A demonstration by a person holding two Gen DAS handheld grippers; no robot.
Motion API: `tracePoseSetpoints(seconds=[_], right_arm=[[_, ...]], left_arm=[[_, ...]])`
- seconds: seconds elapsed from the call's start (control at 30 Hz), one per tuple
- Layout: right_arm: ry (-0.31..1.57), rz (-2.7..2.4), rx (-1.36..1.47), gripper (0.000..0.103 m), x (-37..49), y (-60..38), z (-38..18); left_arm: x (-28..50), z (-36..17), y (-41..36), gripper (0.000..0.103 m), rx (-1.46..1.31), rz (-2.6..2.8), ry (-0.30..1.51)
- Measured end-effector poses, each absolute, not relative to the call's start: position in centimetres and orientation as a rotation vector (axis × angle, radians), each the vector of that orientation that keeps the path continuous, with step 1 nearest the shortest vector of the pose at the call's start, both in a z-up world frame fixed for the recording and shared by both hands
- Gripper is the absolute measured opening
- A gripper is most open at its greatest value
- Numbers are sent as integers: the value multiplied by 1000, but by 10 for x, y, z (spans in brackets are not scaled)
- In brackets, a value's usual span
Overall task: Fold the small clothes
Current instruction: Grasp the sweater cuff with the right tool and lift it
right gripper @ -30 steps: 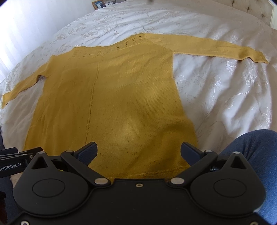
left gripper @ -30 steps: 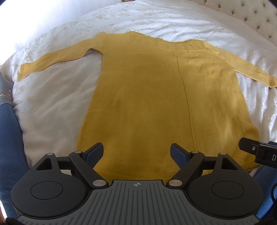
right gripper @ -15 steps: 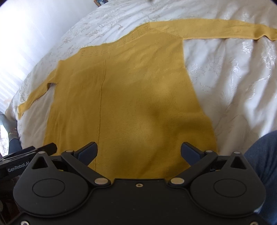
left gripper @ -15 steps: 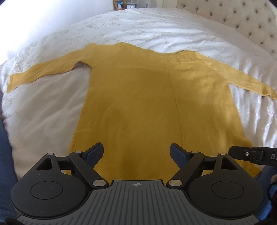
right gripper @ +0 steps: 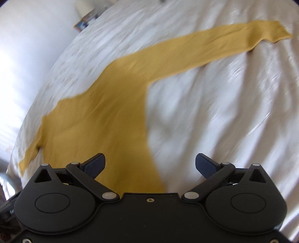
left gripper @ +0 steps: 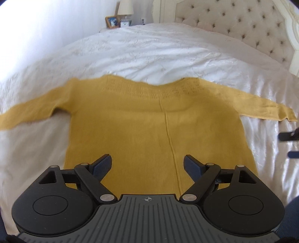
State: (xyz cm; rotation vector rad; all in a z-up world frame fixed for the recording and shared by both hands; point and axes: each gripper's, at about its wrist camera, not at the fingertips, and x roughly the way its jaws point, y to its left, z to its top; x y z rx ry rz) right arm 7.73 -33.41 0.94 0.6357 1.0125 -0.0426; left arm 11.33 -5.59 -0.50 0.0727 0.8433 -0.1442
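A mustard-yellow knit sweater (left gripper: pixel 149 127) lies flat on the white bed, both long sleeves spread out to the sides. My left gripper (left gripper: pixel 148 164) is open and empty above the lower body of the sweater. My right gripper (right gripper: pixel 150 164) is open and empty over the sweater's right side edge; the sweater (right gripper: pixel 104 115) shows blurred there, with its right sleeve (right gripper: pixel 214 48) running to the upper right. The right gripper's fingertips (left gripper: pixel 286 138) show at the right edge of the left wrist view, below the right cuff (left gripper: pixel 287 115).
The white bedspread (left gripper: pixel 158 52) covers the whole bed. A tufted cream headboard (left gripper: pixel 243 24) stands at the far right. A nightstand with a lamp (left gripper: pixel 125 8) and a picture frame (left gripper: pixel 112 22) sits beyond the far edge.
Both grippers have moved forward over the sweater, away from its hem. The right gripper has swung to the right toward the right sleeve and its view is motion-blurred. Both stay open.
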Motion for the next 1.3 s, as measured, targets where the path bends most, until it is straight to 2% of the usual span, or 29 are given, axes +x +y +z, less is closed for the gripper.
tracePoseSetpoints(seconds=[0.17, 0.2, 0.23, 0.3, 0.4, 0.5, 0.8, 0.87, 0.9, 0.93, 1.0, 1.07, 1.2, 1.3], right_arm=[[858, -205, 720, 101, 94, -419, 7], [826, -244, 721, 97, 97, -436, 6], [810, -295, 708, 88, 99, -451, 4], [796, -391, 671, 81, 107, -479, 0], [765, -484, 659, 81, 116, -518, -11], [747, -556, 710, 73, 122, -554, -28], [667, -652, 840, 68, 141, -599, -69], [647, -661, 843, 61, 144, -600, -72], [645, -668, 842, 52, 145, -601, -72], [648, -678, 835, 37, 146, -601, -72], [642, -672, 833, 14, 148, -604, -70], [633, -675, 821, 11, 148, -604, -63], [605, -686, 724, 9, 149, -599, -28], [568, -669, 683, 9, 154, -594, 9]], left_arm=[[144, -7, -69, 84, 79, -129, 820], [150, -8, -71, 84, 74, -126, 818], [152, -9, -72, 84, 70, -124, 812], [158, -11, -75, 84, 77, -118, 793], [165, -16, -79, 84, 99, -122, 787], [171, -26, -80, 84, 103, -129, 821], [177, -55, -73, 84, 150, -127, 888], [178, -62, -68, 84, 147, -123, 900], [178, -67, -66, 84, 147, -120, 908], [179, -71, -64, 84, 146, -115, 917], [179, -80, -60, 84, 139, -116, 931], [178, -85, -58, 86, 132, -121, 931], [181, -92, -61, 103, 152, -126, 937], [182, -94, -60, 103, 137, -127, 941]])
